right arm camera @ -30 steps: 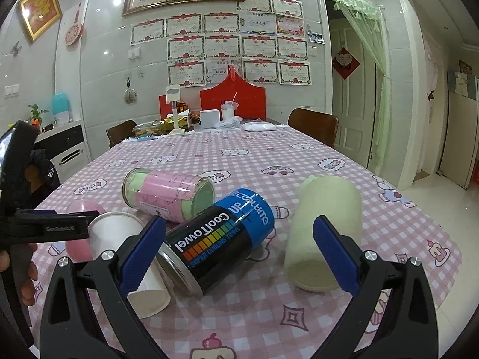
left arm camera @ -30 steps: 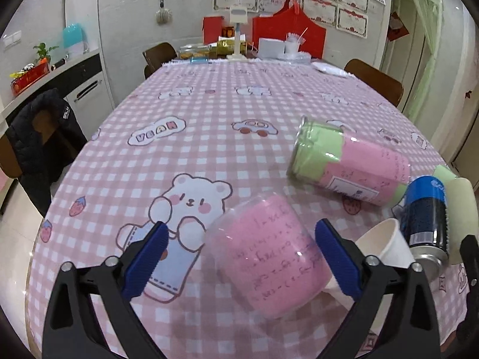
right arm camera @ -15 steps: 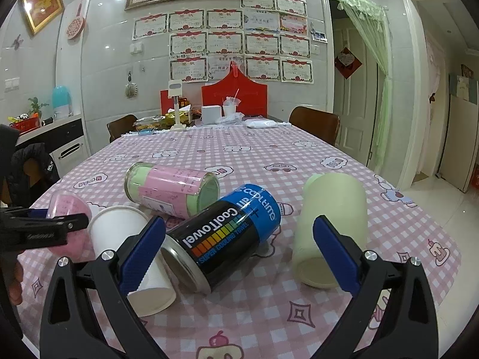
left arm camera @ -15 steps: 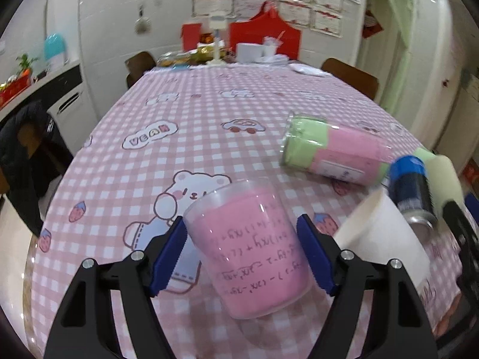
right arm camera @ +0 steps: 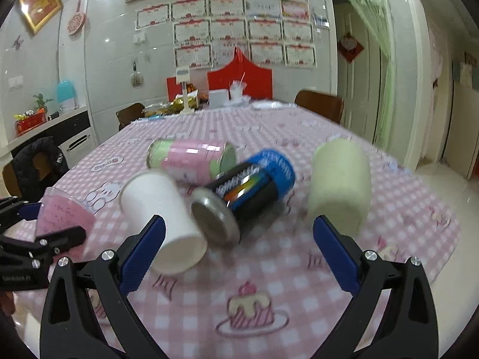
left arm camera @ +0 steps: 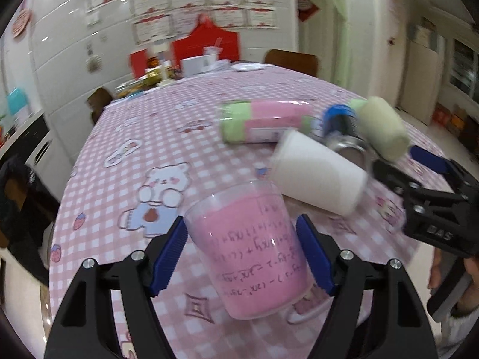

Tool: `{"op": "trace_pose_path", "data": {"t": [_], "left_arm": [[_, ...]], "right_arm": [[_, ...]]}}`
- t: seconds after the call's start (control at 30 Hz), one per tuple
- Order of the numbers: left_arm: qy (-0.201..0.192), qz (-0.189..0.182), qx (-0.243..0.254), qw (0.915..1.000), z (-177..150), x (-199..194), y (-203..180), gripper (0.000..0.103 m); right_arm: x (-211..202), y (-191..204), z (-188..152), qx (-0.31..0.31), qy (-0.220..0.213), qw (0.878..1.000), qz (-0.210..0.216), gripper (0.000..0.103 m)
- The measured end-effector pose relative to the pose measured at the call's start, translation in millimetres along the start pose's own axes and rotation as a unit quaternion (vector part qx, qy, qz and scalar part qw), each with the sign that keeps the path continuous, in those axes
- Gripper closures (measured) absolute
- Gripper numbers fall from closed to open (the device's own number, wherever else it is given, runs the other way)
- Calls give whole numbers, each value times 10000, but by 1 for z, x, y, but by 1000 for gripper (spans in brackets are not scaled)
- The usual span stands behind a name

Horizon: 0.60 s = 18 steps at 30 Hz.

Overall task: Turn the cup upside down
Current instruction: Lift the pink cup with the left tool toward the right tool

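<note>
Left tongs [left arm camera: 241, 251] clench the clear pink-lined plastic cup [left arm camera: 250, 248] at lower centre, rim tilted up-left; right tongs [right arm camera: 238, 251] gape empty.

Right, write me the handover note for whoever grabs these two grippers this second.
Left gripper: shut on the clear plastic cup with the pink paper lining, held off the pink checked tablecloth, wide rim pointing away from the camera and tilted.
Right gripper: open, empty, hovering over the table near the white paper cup, which lies on its side.
Also lying on the table: the pink-and-green canister, the blue-and-black towel can and the pale cream cylinder.
Done: cup gripped and lifted.
Left: turn it rim-down, set it on the cloth, release.
</note>
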<state>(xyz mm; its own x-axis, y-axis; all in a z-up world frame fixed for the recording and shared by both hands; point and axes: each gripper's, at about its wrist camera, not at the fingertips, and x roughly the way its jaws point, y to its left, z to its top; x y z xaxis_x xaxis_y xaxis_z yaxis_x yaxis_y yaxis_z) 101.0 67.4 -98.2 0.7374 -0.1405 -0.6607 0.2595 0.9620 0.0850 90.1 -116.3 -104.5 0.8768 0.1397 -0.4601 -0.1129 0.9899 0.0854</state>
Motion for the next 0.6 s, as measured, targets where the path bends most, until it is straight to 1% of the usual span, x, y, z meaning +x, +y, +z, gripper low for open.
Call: {"op": "trace_pose_path", "data": {"t": [0.13, 0.2, 0.27, 0.4, 0.53, 0.6], "left_arm": [[24, -189, 396, 9990, -7, -2, -20, 29], [70, -209, 593, 9980, -10, 1, -29, 29], [94, -231, 673, 9974, -11, 2, -34, 29], [74, -225, 624, 9978, -10, 5, -35, 29], [38, -186, 429, 9989, -7, 7, -29, 29], [-28, -256, 272, 9993, -7, 4, -24, 29]], "right_arm": [[-8, -4, -3, 180, -17, 9998, -29, 8], [-8, -5, -3, 269, 54, 9996, -6, 8], [-7, -5, -4, 370, 160, 9992, 75, 8], [-4, -3, -6, 508, 358, 9978, 250, 8], [-5, -1, -6, 589, 453, 9965, 389, 8], [-6, -1, -4, 677, 507, 9952, 489, 8]]}}
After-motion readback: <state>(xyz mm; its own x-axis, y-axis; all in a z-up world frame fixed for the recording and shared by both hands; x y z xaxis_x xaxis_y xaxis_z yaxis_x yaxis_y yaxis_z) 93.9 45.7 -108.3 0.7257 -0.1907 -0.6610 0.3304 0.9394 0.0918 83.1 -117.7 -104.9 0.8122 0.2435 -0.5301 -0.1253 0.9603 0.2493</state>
